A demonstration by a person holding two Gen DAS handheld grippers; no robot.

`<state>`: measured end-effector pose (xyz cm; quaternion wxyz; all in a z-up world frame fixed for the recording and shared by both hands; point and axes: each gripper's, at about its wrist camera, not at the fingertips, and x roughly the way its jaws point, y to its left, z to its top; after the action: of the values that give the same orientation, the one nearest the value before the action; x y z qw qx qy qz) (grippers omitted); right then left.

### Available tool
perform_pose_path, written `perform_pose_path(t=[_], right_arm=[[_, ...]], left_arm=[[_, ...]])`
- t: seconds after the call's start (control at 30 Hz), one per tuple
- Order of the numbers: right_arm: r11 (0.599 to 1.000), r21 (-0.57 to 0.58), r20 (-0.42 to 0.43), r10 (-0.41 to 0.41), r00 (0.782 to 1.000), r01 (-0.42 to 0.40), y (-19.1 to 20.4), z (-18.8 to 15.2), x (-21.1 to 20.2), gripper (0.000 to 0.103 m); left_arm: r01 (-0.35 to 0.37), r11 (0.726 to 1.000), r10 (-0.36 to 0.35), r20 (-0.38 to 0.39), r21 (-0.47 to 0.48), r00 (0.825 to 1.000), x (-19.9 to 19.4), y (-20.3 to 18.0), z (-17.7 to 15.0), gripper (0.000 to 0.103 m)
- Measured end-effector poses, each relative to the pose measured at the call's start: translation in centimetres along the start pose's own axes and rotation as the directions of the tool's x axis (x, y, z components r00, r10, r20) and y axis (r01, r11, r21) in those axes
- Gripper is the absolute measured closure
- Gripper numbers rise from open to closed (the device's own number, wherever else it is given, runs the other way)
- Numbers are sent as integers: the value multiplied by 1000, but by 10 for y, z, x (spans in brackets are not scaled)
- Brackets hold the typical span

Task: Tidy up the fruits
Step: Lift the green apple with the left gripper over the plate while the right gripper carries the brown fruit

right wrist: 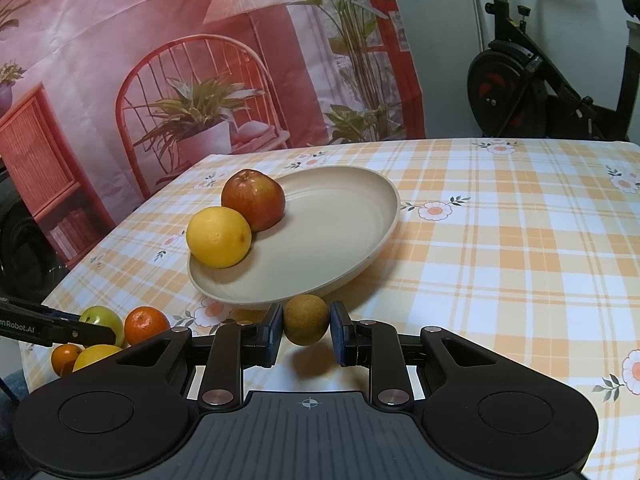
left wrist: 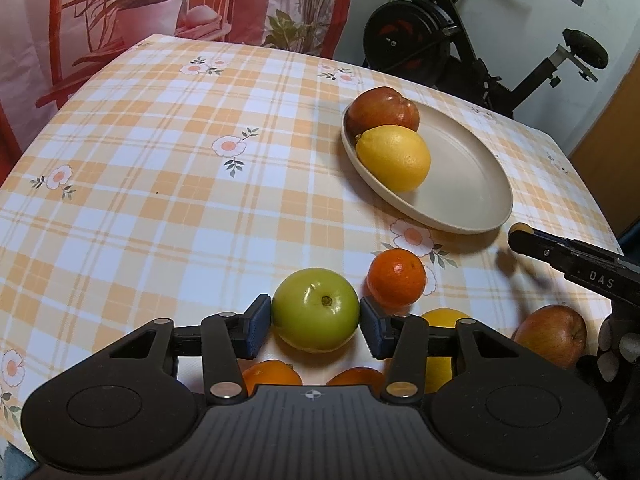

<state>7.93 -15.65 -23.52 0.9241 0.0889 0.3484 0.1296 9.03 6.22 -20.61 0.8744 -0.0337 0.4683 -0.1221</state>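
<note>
A green apple (left wrist: 316, 308) sits between the blue pads of my left gripper (left wrist: 316, 326), which press on both its sides. Around it on the cloth lie a mandarin (left wrist: 396, 276), a red apple (left wrist: 550, 334), a lemon (left wrist: 442, 320) and two oranges (left wrist: 272, 376), partly hidden under the gripper. My right gripper (right wrist: 307, 330) is shut on a brown kiwi (right wrist: 307, 324), held just above the cloth at the near rim of the beige plate (right wrist: 340, 232). On the plate rest a red apple (right wrist: 254, 198) and a lemon (right wrist: 218, 236), touching each other.
The table wears an orange-checked cloth (left wrist: 160, 160) with flowers. A printed backdrop (right wrist: 160, 60) hangs behind the far edge. An exercise bike (left wrist: 460, 40) stands beyond the table's far right corner. The plate's right half (left wrist: 472, 184) is bare.
</note>
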Motion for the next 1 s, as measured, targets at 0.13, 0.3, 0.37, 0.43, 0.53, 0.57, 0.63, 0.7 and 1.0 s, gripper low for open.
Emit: perform_pose_path(t=[0.13,0.3,0.37,0.43,0.53,0.57,0.63,0.7,1.0], right_arm=[[1000,-1,1,-1,1000,1,0,0,0,80],[1000,-3,4,1,1000,-1,0,1,0,80],[1000,-4,6,4,1000,-4,0,2,-1,80],[1000,-7,8,6,1000,-6,1,4,-2,80],[1000,-8,17,5,1000,-5,2,7,-4,80],[1000,-8,19,6,1000,-6,2,8,-5,80],[1000,-12,22,5,1000,-5,2,9,-7,80],[1000,-20,24,2,1000,-2,2,11,-8,80],[998,-70,47,-5,999,8,1,31,-13,80]], left_arm=[[2,1000,-2,8,-2,1000,-2,0,0,53],[-1,1000,1,50,-13,999,-11,1,4,53],[-4,1000,4,66,-9,998,-15,-1,7,53],[-5,1000,5,79,-5,997,-19,-3,11,53],[-4,1000,3,102,5,995,-25,-7,19,53],[-2,1000,1,108,8,994,-26,-8,21,53],[3,1000,-6,122,18,992,-30,-12,28,53],[9,999,-13,135,34,991,-31,-17,35,53],[24,992,-47,191,120,980,-30,-47,69,53]])
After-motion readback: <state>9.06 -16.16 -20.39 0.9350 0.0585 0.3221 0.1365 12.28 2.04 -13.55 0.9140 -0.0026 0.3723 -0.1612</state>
